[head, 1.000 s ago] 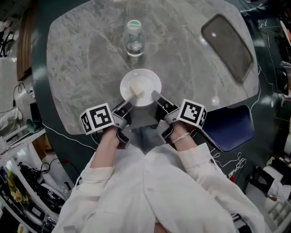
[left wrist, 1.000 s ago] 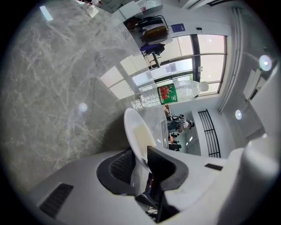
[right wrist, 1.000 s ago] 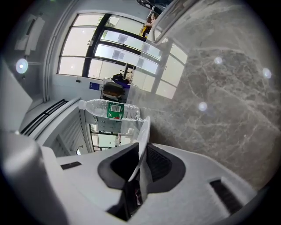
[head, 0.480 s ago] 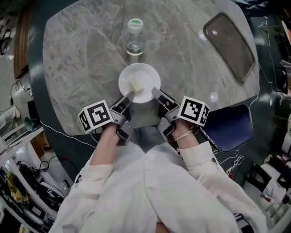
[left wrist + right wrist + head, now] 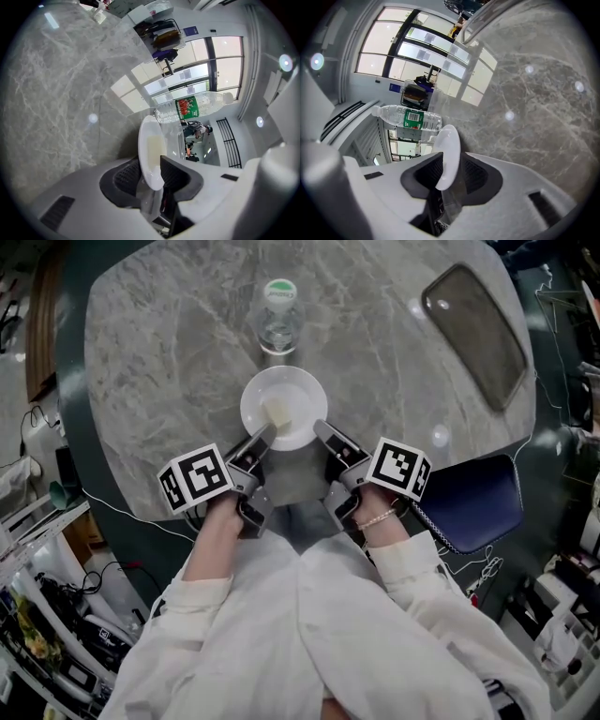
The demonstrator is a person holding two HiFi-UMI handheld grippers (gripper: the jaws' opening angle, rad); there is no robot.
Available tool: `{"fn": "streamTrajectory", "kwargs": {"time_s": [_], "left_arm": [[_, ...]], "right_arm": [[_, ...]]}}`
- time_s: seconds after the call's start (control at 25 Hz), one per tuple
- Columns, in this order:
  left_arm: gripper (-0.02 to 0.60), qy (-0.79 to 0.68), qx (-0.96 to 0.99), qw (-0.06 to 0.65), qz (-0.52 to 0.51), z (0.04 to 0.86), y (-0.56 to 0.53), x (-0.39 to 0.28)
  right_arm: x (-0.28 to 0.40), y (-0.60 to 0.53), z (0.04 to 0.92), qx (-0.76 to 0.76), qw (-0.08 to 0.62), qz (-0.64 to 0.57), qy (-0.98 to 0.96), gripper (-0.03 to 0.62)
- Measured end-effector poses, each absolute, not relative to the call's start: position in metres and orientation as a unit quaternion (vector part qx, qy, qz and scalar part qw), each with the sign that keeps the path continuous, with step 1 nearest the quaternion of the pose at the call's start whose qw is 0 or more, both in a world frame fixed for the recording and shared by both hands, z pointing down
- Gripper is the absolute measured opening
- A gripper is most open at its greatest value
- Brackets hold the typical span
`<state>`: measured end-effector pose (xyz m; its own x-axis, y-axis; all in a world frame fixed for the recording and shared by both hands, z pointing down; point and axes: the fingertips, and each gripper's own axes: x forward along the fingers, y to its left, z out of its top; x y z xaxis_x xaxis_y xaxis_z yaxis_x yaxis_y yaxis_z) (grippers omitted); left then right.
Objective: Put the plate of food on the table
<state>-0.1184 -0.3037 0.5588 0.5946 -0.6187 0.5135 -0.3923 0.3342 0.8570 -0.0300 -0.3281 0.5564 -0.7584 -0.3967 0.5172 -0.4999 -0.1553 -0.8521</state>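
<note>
A white plate (image 5: pixel 284 407) with a pale block of food (image 5: pixel 277 414) lies flat on the grey marble table (image 5: pixel 159 362), just in front of a water bottle (image 5: pixel 278 317). My left gripper (image 5: pixel 262 439) is at the plate's near-left rim and my right gripper (image 5: pixel 322 433) at its near-right rim. In the left gripper view the plate's rim (image 5: pixel 151 154) sits between the jaws of the left gripper (image 5: pixel 150 177), which have just been opening. In the right gripper view the rim (image 5: pixel 449 149) stands loosely inside my right gripper (image 5: pixel 451 174), whose jaws have also just opened.
A dark rectangular tray (image 5: pixel 473 332) lies at the table's far right. A blue chair seat (image 5: pixel 473 504) stands by the table's right edge. The bottle (image 5: pixel 192 105) lies just beyond the plate. Cables and clutter cover the floor at the left.
The plate and the left gripper have slid a little farther onto the table, toward the bottle. The right gripper has stayed about where it was.
</note>
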Motion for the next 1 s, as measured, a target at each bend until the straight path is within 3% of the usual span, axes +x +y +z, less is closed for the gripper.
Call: {"fn": "streamTrajectory", "kwargs": {"time_s": [0.68, 1.0], "left_arm": [[0.207, -0.442, 0.589, 0.676, -0.017, 0.562, -0.298, -0.115], [0.225, -0.448, 0.585, 0.676, -0.026, 0.559, -0.293, -0.12]], "right_arm": [[-0.025, -0.348, 0.559, 0.365, -0.007, 0.678, -0.638, 0.091], [-0.022, -0.347, 0.563, 0.371, 0.017, 0.675, -0.638, 0.091]]}}
